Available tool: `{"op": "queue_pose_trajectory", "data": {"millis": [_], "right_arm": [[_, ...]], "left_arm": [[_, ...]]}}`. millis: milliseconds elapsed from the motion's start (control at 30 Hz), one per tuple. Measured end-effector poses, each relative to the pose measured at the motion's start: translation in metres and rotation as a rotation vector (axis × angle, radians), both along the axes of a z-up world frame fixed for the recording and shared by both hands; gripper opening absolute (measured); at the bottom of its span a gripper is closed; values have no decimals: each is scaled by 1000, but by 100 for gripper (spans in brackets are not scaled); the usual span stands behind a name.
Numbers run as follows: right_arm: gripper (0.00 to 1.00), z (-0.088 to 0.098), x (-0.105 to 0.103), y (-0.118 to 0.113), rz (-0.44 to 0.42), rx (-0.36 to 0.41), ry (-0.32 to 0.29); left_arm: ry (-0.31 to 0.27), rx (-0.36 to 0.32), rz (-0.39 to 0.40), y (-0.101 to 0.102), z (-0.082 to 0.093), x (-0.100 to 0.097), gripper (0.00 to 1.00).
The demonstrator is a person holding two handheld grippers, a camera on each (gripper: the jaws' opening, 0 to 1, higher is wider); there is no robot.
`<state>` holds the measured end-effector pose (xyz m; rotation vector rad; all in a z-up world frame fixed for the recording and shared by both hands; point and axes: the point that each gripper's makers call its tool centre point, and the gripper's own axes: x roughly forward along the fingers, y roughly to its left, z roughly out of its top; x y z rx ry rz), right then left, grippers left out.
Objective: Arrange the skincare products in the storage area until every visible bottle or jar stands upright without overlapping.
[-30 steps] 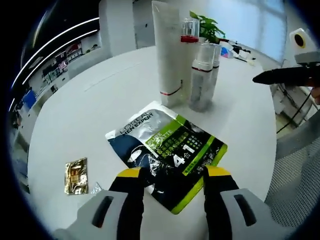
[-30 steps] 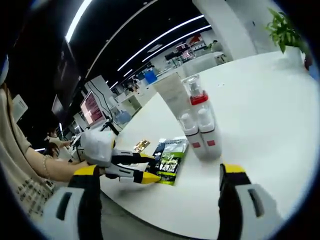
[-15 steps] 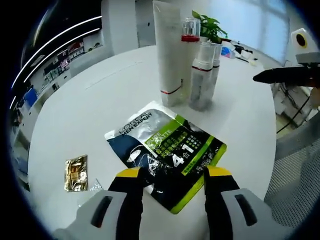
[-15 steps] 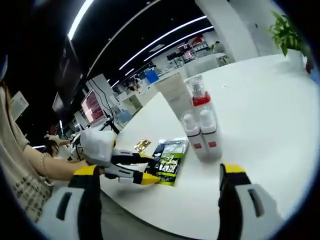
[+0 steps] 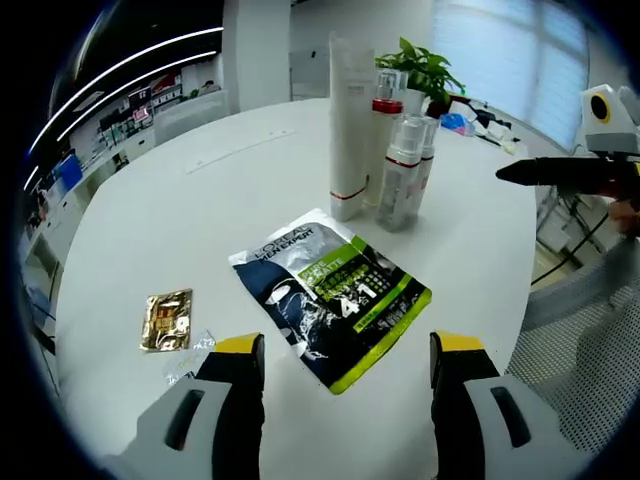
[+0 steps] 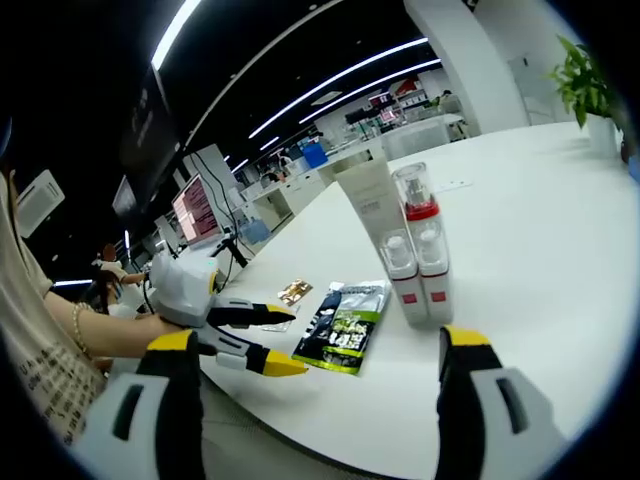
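White round worktop [image 5: 180,220], left gripper view: one tall white tube [image 5: 350,130], one red-collared pump bottle [image 5: 386,110], two small spray bottles [image 5: 403,170], all upright, clustered close at 12 o'clock; one green-black sachet [image 5: 330,296] flat at centre; one small gold packet [image 5: 166,319] flat at 9 o'clock. Left hand-held gripper [image 5: 342,350] at 6 o'clock, jaws wide apart, holding nothing. Right hand-held gripper [image 6: 315,345], right gripper view: jaws spread wide, nothing held, pointing toward the bottle cluster
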<state>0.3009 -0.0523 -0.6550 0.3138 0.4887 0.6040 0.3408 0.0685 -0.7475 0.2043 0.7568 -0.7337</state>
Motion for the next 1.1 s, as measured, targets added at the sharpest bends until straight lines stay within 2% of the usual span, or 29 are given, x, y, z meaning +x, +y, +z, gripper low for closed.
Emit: {"op": "queue_pose_trajectory", "data": {"millis": [167, 333, 567, 733, 1100], "right_arm": [[100, 3, -3, 3, 8, -13, -14], [100, 3, -4, 5, 16, -23, -20], [100, 4, -5, 7, 25, -14, -36], [100, 8, -4, 8, 28, 14, -49], [100, 12, -3, 5, 11, 20, -75]], "left_arm": [[-16, -41, 34, 12, 17, -10, 71], [-14, -46, 72, 30, 17, -17, 74], [-11, -116, 184, 60, 28, -32, 78], [-15, -123, 218, 74, 35, -40, 81], [-51, -157, 269, 98, 58, -52, 86]]}}
